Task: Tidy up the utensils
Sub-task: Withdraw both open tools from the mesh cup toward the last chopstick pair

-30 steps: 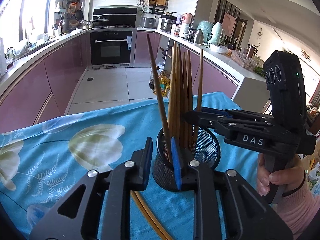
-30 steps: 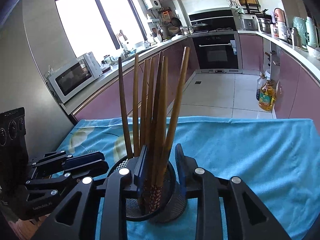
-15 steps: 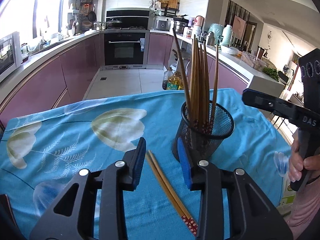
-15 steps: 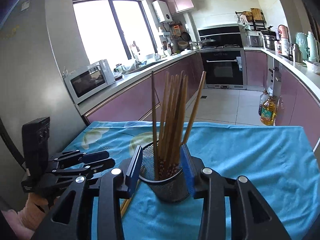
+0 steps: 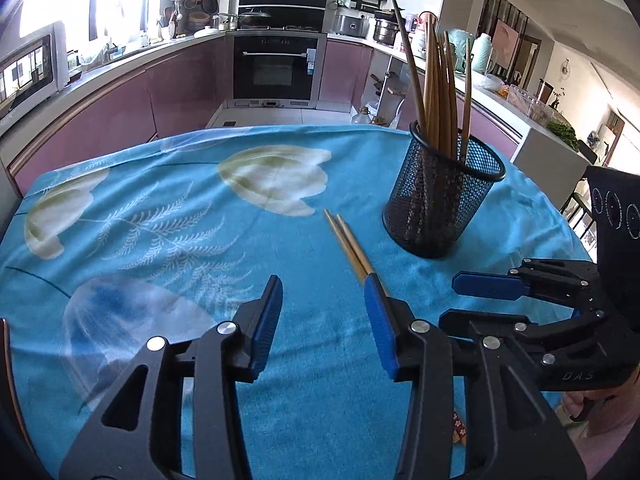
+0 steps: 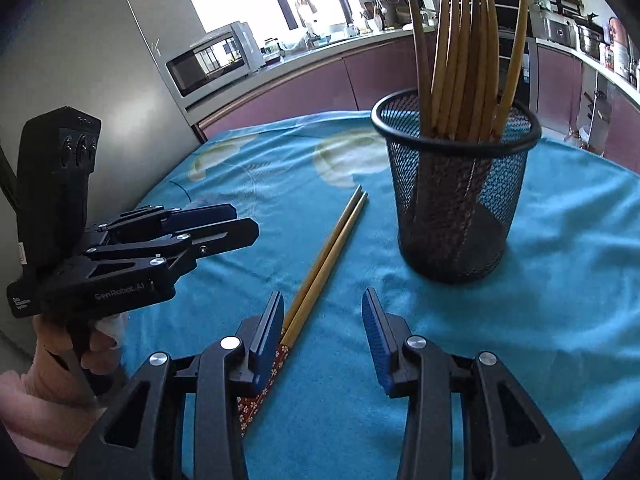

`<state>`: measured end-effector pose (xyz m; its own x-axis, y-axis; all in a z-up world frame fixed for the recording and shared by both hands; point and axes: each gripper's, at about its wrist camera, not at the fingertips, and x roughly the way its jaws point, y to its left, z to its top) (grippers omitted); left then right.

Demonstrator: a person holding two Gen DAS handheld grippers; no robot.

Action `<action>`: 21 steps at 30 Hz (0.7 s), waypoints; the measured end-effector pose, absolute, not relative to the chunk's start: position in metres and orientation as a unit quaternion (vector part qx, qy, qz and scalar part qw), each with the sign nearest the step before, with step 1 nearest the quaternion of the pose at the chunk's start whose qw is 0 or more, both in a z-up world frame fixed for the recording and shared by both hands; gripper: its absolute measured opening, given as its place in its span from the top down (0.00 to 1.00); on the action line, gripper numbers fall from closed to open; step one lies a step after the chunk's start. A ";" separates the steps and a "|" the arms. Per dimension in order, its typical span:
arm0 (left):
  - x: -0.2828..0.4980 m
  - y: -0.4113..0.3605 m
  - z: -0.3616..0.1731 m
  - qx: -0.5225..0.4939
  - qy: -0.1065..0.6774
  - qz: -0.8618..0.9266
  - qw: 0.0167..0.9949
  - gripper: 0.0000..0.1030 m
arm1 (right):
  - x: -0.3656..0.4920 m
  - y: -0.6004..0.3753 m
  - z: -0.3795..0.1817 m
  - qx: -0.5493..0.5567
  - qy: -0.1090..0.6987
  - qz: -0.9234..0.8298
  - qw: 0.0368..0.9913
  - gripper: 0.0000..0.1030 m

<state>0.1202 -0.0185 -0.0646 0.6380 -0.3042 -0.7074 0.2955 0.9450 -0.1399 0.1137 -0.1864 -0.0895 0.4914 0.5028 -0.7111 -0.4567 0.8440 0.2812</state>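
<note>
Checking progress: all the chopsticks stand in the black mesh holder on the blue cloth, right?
Not all. The mesh holder holds most chopsticks, but a loose pair lies flat on the blue cloth beside it, as the right wrist view shows.

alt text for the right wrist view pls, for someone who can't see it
A pair of chopsticks lies flat on a blue floral tablecloth, beside a black mesh holder full of upright chopsticks. The right gripper hangs open and empty over the pair's patterned end; the left gripper sits at left.
</note>
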 end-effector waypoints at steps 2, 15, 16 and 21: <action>0.119 -0.018 -0.069 -0.008 0.397 -0.165 0.903 0.58 | 0.113 -0.185 -0.095 0.025 0.426 0.273 0.862 0.63; 0.112 -0.022 -0.080 -0.003 0.405 -0.161 0.900 0.55 | 0.108 -0.167 -0.103 -0.003 0.431 0.264 0.863 0.63; 0.112 -0.022 -0.080 -0.004 0.405 -0.161 0.900 0.55 | 0.108 -0.166 -0.103 -0.007 0.431 0.262 0.863 0.63; 0.111 -0.022 -0.081 -0.006 0.406 -0.160 0.900 0.54 | 0.106 -0.162 -0.103 -0.024 0.429 0.253 0.867 0.63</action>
